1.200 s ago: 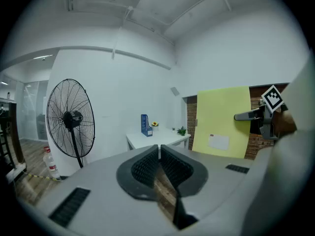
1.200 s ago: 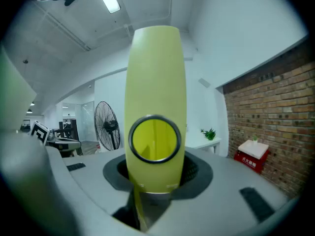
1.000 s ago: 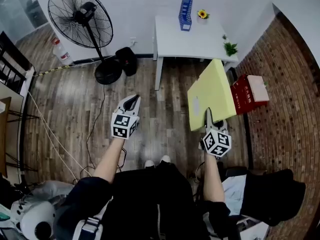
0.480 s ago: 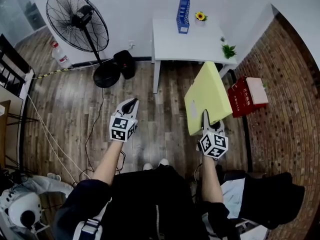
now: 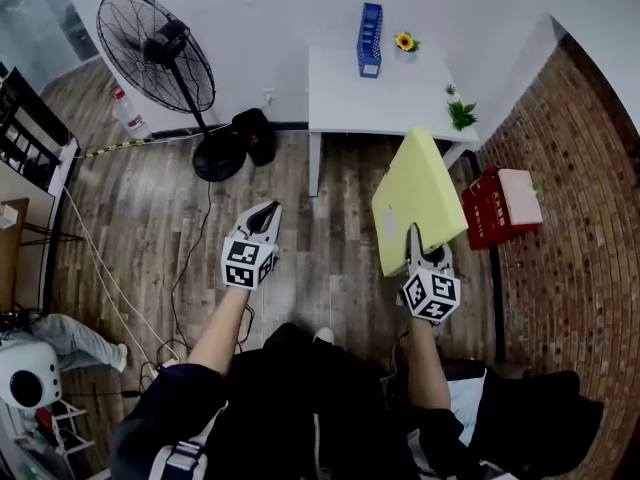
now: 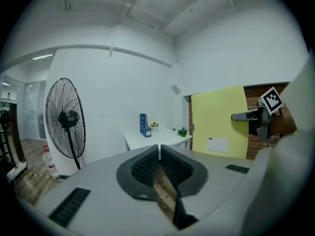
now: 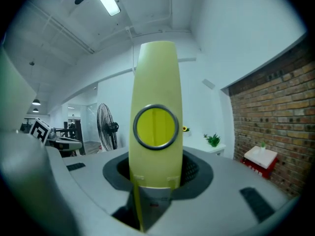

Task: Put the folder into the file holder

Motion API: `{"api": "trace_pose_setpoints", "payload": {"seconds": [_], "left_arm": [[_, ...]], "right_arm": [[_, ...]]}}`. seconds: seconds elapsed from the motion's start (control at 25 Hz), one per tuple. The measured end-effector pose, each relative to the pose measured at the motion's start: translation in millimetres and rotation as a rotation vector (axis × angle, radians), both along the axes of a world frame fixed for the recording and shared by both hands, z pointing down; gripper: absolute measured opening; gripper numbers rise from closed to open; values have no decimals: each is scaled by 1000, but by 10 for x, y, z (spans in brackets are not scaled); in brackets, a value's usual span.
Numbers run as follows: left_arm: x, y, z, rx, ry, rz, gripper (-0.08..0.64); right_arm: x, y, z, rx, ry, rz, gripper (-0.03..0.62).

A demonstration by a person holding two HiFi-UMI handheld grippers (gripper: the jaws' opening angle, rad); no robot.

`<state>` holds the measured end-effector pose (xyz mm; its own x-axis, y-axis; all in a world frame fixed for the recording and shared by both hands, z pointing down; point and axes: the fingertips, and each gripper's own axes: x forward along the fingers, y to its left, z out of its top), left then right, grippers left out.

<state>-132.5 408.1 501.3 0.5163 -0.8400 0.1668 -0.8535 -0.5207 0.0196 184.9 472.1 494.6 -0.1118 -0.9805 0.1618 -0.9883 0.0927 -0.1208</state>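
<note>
A yellow folder (image 5: pixel 417 200) stands upright in the air, with my right gripper (image 5: pixel 416 243) shut on its near edge; its spine with a metal ring (image 7: pixel 155 126) fills the right gripper view. The folder also shows at the right in the left gripper view (image 6: pixel 219 122). A blue file holder (image 5: pixel 370 26) stands at the back of a white table (image 5: pixel 385 93), far ahead of both grippers. My left gripper (image 5: pixel 267 212) hangs over the wooden floor to the left, shut and empty, its pads (image 6: pixel 147 165) meeting at the tips.
A black pedestal fan (image 5: pixel 160 48) stands at the left by the wall. On the table are a small sunflower pot (image 5: pixel 405 42) and a green plant (image 5: pixel 461 114). A red box (image 5: pixel 500 204) sits by the brick wall at the right. Cables trail across the floor.
The view has shifted slightly; both grippers and the folder keep nearly the same pose, drifting a little toward the table.
</note>
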Motion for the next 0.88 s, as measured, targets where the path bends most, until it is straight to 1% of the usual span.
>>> {"api": "trace_pose_setpoints", "payload": {"seconds": [0.2, 0.36, 0.48, 0.64, 0.88], "left_arm": [[43, -7, 82, -14, -5, -13, 35], [85, -270, 163, -28, -1, -16, 35], [136, -598, 224, -36, -3, 0, 35], [212, -1175, 330, -45, -5, 37, 35], [283, -2070, 417, -64, -32, 117, 35]], "right_arm": [[37, -154, 64, 0, -22, -17, 152], [58, -407, 119, -18, -17, -28, 152], [68, -684, 142, -28, -15, -20, 152], [44, -1215, 120, -27, -8, 1, 152], [-8, -2028, 68, -26, -15, 56, 152]]}}
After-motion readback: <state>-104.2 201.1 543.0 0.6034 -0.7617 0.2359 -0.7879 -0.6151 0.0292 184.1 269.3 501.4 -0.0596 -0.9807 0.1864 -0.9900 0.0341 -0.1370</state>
